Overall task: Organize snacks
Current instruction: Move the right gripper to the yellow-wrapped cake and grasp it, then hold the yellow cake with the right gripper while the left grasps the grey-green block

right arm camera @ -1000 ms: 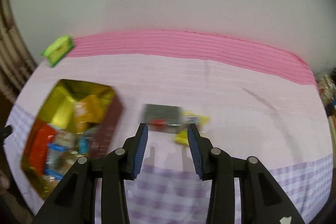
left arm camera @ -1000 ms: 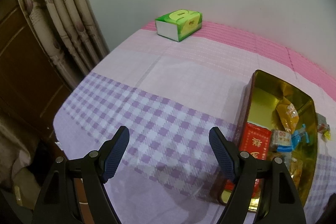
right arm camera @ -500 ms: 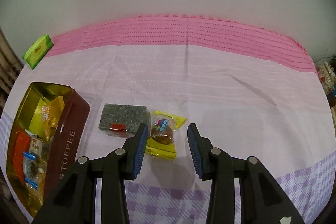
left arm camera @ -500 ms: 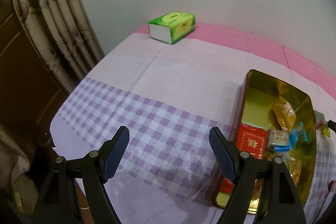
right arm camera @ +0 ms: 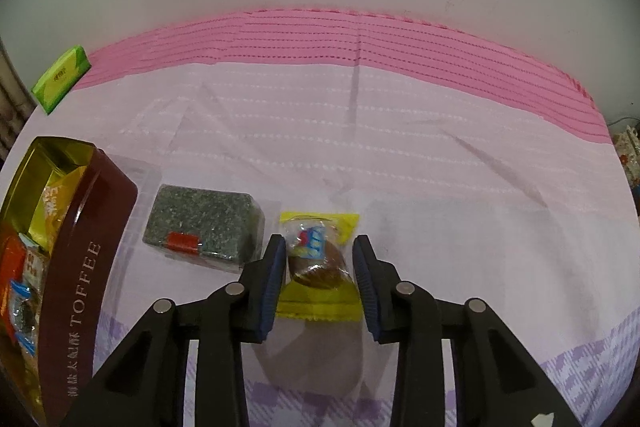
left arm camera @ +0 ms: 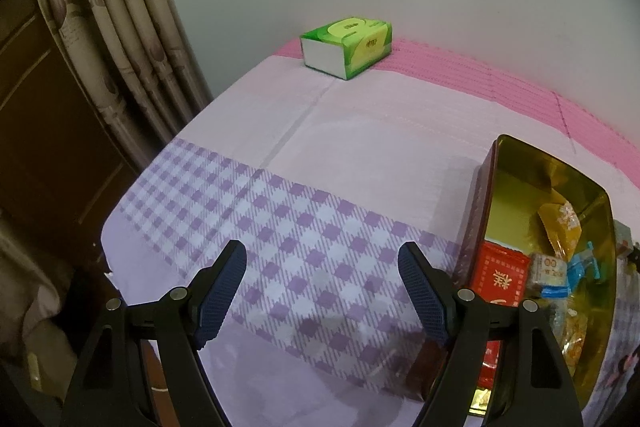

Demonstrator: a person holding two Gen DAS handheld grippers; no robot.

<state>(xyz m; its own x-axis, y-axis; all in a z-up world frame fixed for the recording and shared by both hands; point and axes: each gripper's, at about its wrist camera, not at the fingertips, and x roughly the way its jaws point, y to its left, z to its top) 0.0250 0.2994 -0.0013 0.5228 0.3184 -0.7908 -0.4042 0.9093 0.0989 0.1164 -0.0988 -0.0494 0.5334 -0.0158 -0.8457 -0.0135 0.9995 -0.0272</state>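
A yellow-wrapped small cake (right arm camera: 318, 259) lies on the pale pink cloth, between the blue pads of my right gripper (right arm camera: 319, 253). Its jaws are closing: the pads stand at the wrapper's sides without squeezing the cake. Just left of it lies a dark speckled snack block (right arm camera: 204, 227) in clear wrap. The brown and gold toffee tin (right arm camera: 86, 259), also in the left wrist view as the tin (left arm camera: 478, 203), holds several wrapped snacks. My left gripper (left arm camera: 322, 269) hangs open and empty over the purple checked cloth, left of the tin.
A green tissue box (left arm camera: 347, 45) stands at the back against the wall, seen also as the tissue box (right arm camera: 60, 79) from the right. A curtain (left arm camera: 120, 27) and dark wooden furniture flank the table's left edge. Pink cloth stretches bare to the right.
My right gripper came down and forward over the yellow-wrapped cake, and its jaws narrowed around it. The left gripper stayed open and shifted only slightly.
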